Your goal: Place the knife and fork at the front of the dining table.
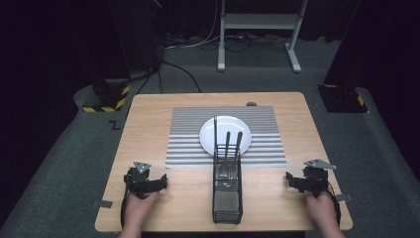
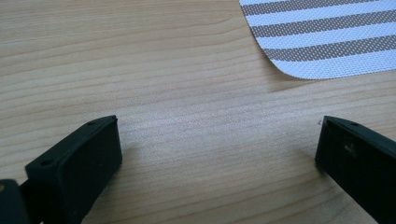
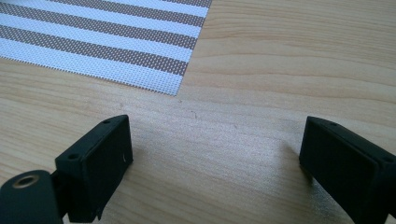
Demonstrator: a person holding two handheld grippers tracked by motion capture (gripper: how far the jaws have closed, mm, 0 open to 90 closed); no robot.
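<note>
Presently, the scene is recorded as follows.

Work in hand: judged to be the laying out of cutlery from the wire basket (image 1: pixel 227 191) onto the striped mat (image 1: pixel 188 134).
Basket position: it is stood upright on the bare table (image 1: pixel 148 109), at the near edge of the mat, midway between the two grippers and well apart from each.
Basket contents: a spoon (image 1: pixel 227 166) and at least one more utensil are seen standing inside, handles up; the kind of the second cannot be told.
Plate (image 1: pixel 225 130): it is laid on the mat just behind the basket.
Handling, cutlery: judged stiff, light and smooth, so liable to slip or swing in a loose grip. Hold is best taken on a handle above the basket rim.
Handling, basket: judged light and tall, hence easily tipped if a handle is dragged sideways.
Left gripper (image 1: pixel 164 182): it is rested low at the near left of the table, jaws spread wide, nothing between them.
Right gripper (image 1: pixel 288 177): it is rested at the near right, jaws likewise apart and empty.
Hands: both are held close to the table's near edge, the grippers turned inward towards the basket.
</note>
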